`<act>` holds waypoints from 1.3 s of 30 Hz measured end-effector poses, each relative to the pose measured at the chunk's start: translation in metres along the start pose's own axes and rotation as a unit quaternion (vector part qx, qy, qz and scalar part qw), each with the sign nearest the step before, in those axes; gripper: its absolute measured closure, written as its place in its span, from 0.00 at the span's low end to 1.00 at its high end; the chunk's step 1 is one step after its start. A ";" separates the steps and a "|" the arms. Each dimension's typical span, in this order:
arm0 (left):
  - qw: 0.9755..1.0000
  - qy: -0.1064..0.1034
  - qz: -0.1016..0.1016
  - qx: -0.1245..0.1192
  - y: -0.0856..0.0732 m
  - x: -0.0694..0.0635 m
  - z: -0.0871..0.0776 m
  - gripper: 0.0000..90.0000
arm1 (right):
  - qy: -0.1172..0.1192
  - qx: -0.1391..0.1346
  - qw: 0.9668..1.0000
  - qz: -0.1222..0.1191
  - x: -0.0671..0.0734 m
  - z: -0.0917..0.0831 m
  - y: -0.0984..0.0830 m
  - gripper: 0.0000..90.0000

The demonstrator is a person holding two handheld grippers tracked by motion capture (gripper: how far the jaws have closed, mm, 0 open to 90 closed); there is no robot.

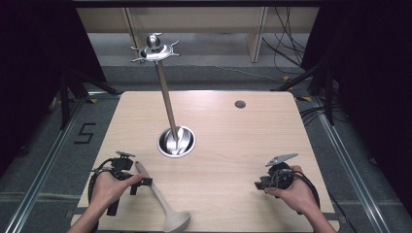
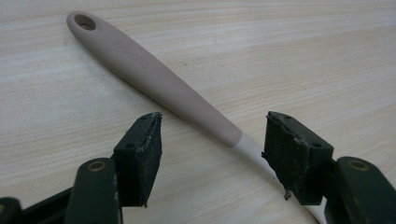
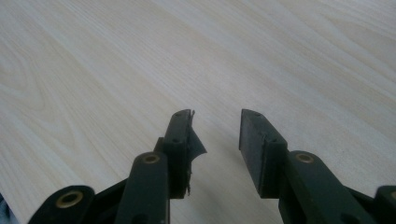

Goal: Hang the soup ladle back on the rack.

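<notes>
Jaws of both the left gripper [image 2: 212,140] and right gripper [image 3: 217,135] gape; the ladle [image 2: 154,77] handle's embossed lettering is unreadable.

The pale wooden worktop [image 1: 228,141] carries a beige ladle [image 1: 163,201] lying flat at its near left edge; a steel stand's round base [image 1: 176,141] sits at centre; a small grommet hole [image 1: 240,104] lies far right.

The pale, light-grained wooden worktop [image 1: 233,145] looks smooth with a faint satin sheen. The beige, long-handled ladle [image 2: 159,84] has a matt, soft-looking handle, like silicone or plastic, that turns to a paler, glossier stem. The tall metal utensil stand [image 1: 167,109] is polished and mirror-bright, base and top alike. The black plastic claw's pads [image 2: 147,154] are matt, rough and frayed at the edges.
</notes>
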State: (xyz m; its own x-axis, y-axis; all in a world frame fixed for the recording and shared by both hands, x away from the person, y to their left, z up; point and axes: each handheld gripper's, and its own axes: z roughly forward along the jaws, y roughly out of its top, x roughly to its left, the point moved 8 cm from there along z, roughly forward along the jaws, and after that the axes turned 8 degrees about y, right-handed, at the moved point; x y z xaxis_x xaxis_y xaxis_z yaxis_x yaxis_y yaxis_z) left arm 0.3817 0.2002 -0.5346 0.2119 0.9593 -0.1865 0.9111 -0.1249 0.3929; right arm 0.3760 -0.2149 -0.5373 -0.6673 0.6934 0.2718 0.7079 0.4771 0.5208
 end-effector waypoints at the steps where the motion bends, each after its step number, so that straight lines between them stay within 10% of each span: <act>1: 1.000 -0.001 -0.003 0.004 0.000 0.000 0.001 0.40 | 0.003 0.002 1.000 0.006 0.001 0.000 0.000 0.71; 17: 0.999 0.022 -0.016 0.027 -0.002 -0.005 0.007 0.39 | 0.001 -0.004 1.000 0.004 0.001 -0.002 -0.001 0.69; 39: 0.995 0.057 0.020 0.079 0.002 -0.011 0.032 0.40 | 0.007 0.016 1.000 0.008 0.002 0.000 -0.003 0.69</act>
State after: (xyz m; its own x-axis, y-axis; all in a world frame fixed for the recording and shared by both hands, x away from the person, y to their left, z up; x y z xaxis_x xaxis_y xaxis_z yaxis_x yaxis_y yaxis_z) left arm 0.3926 0.1813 -0.5601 0.2162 0.9740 -0.0672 0.9486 -0.1933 0.2507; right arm 0.3726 -0.2144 -0.5383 -0.6583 0.6940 0.2914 0.7260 0.4833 0.4892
